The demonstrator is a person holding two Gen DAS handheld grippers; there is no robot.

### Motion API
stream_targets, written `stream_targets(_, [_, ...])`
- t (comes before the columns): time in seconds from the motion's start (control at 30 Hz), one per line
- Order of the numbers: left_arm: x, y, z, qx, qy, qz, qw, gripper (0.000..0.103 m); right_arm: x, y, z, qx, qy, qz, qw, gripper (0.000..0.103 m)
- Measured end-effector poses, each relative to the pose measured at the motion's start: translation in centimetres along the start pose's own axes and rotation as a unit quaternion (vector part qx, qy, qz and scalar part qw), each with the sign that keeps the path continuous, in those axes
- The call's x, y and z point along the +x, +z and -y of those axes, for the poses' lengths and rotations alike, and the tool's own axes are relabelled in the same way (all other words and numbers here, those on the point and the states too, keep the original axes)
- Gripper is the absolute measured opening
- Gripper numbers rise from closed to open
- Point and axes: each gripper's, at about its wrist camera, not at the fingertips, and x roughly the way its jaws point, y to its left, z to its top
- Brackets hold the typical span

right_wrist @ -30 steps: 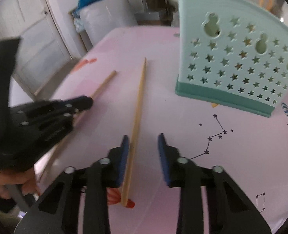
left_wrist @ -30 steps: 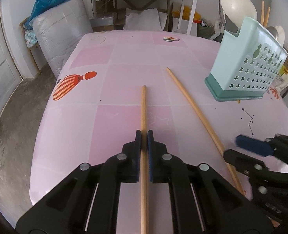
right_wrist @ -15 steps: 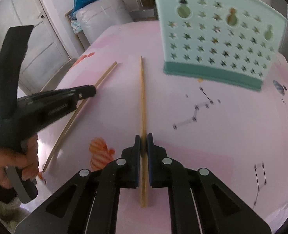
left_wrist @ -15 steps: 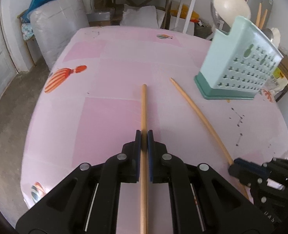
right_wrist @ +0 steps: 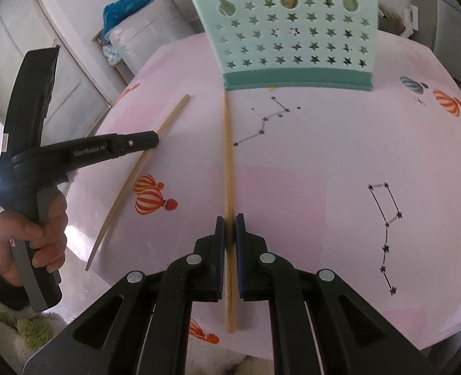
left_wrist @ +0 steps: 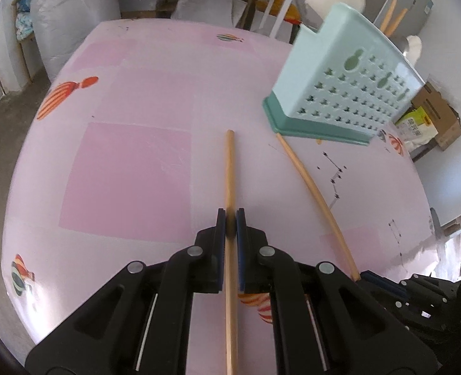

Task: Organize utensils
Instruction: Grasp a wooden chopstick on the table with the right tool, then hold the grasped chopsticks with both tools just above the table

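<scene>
step in hand: each gripper has one wooden chopstick pinched, and both seem on the way to the mint utensil holder (right_wrist: 289, 28).
left gripper (left_wrist: 230, 222): its jaws are pressed together on the left chopstick (left_wrist: 229, 168), which points forward over the pink table (left_wrist: 130, 172).
right gripper (right_wrist: 230, 226): its jaws are pressed together on the right chopstick (right_wrist: 228, 156); the far tip is just beside the base of the holder.
holder: it stands upright at the far right of the table, with spoons and sticks already inside.
next move: probably to lift each stick, turn it upright and lower it into the open top without pushing the light holder.
change: one second ago the right jaws were spread around the stick; half a second ago they were pinching it, and now the holder looks nearer in both views.
</scene>
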Motion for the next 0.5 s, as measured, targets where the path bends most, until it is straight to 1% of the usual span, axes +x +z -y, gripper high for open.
stream_targets(0.13, [-0.30,-0.76,0.63,0.005,-0.008,-0.005,0.9999,0.005,-0.14,-0.17,0.37,0.006,0.001,0.002,1.000,0.007])
stream_targets(0.5, [-0.35,-0.95,1.00,0.012,-0.014,-0.009,0.9998,0.005,-0.22,-0.22,0.44,0.010,0.001,0.003,1.000,0.007])
